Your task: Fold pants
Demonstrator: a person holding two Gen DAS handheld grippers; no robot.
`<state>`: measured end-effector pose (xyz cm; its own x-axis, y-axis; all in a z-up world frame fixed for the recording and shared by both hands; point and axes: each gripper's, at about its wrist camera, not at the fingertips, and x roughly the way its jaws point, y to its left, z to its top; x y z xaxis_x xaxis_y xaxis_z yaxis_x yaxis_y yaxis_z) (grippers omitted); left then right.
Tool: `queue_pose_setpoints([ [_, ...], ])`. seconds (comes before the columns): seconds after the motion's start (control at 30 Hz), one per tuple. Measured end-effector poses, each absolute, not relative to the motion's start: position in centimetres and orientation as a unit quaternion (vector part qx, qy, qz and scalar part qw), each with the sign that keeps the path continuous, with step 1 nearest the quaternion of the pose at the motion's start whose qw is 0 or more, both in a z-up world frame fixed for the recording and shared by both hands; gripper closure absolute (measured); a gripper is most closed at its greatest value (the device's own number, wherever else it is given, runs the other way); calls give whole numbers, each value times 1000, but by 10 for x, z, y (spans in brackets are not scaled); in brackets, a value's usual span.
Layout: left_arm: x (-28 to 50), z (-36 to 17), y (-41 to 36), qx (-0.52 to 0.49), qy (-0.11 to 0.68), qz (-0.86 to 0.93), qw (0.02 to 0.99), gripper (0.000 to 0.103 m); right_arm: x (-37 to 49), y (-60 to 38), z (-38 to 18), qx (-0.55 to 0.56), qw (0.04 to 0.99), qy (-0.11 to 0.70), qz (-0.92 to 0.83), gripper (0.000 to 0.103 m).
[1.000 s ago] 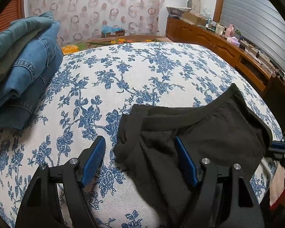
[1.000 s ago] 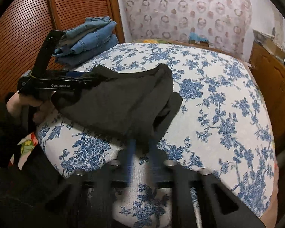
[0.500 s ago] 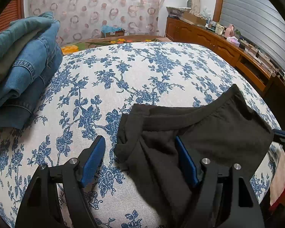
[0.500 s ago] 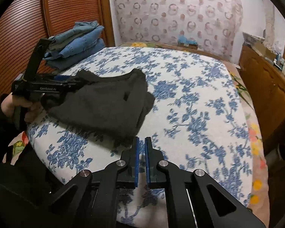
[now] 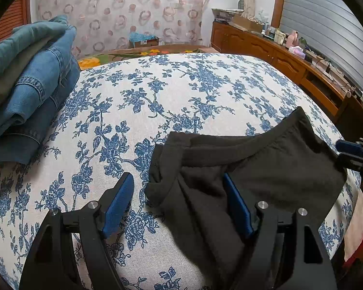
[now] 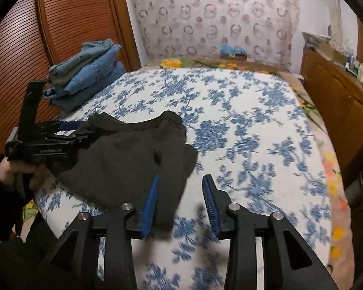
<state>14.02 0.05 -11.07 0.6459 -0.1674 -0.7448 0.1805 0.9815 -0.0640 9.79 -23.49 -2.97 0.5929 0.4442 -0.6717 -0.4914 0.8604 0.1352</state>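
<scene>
Dark folded pants [image 5: 266, 169] lie at the near edge of a bed with a blue floral cover [image 5: 169, 96]. My left gripper [image 5: 179, 203] is open, its jaws astride the left corner of the pants, the right pad [image 5: 237, 207] resting on the cloth. In the right wrist view the pants [image 6: 123, 159] lie left of centre, and my right gripper [image 6: 180, 201] is open over their near right corner. The left gripper shows there at the left end of the pants [image 6: 67, 130]. The right gripper shows at the right edge of the left wrist view [image 5: 351, 149].
A stack of folded blue jeans [image 5: 29, 84] sits at the bed's far left corner, also in the right wrist view [image 6: 84, 72]. A wooden sideboard with small items [image 5: 290, 55] runs along the right. A louvered wooden door [image 6: 60, 36] stands on the left.
My right gripper has opened from shut and moved back in toward the pants' near right corner. The left gripper and the pants have stayed put.
</scene>
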Motion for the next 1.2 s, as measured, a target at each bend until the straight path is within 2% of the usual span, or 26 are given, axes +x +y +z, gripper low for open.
queue_pose_setpoints([
  [0.4,140,-111,0,9,410,-96,907,25,142,-217,-47,-18,880,408,243,58],
  [1.07,139,-111,1,2,408,-98,908,25,148,-196,-54,-38,888,382,252,58],
  [1.2,138,-109,4,-16,407,-111,906,37,147,-197,-55,-37,890,379,250,58],
])
